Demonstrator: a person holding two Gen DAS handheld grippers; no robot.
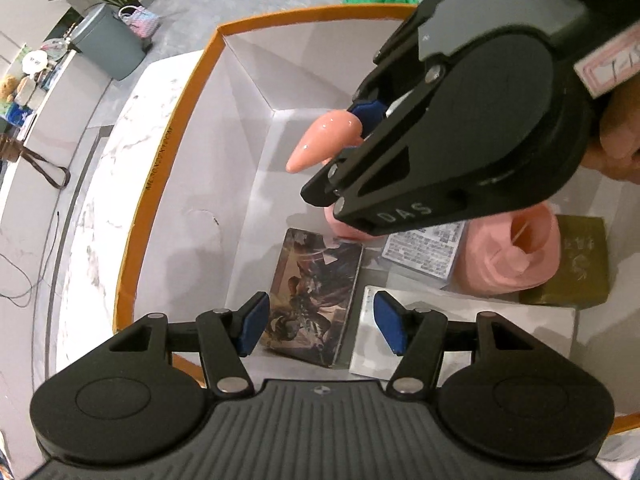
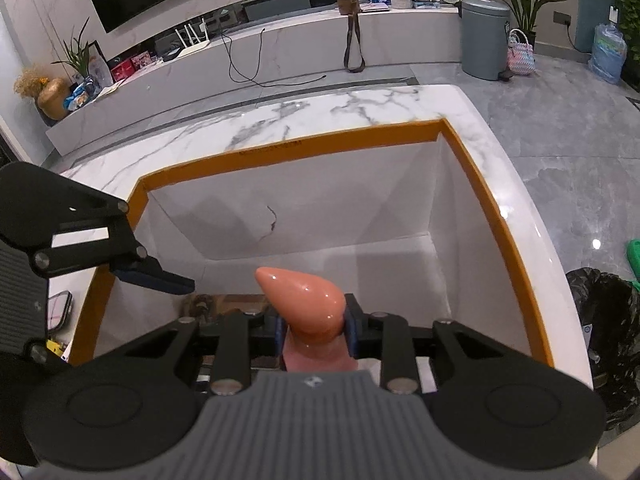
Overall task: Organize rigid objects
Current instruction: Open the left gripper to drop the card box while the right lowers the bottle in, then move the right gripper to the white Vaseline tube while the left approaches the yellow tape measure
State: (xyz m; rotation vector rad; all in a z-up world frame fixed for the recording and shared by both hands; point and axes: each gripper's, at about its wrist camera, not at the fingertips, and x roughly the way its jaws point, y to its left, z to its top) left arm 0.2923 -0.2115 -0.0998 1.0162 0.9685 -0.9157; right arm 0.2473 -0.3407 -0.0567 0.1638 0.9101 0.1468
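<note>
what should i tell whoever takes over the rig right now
Right gripper: shut on a glossy peach cone-shaped object, held over the orange-rimmed white box.
Left gripper: open, empty, above the illustrated tin.
Already in the box: the tin, a printed card pack, a pink ribbed object, an olive block, a white box.
Left: set the cone down in the bare far end.

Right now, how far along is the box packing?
Done: card tin, leaflet pack, white case, olive block and a pink piece lie in the box. In hand: right gripper holds a pink cone over it. Left gripper open, empty. Left: set the cone down; nothing else waiting is clearly visible.
</note>
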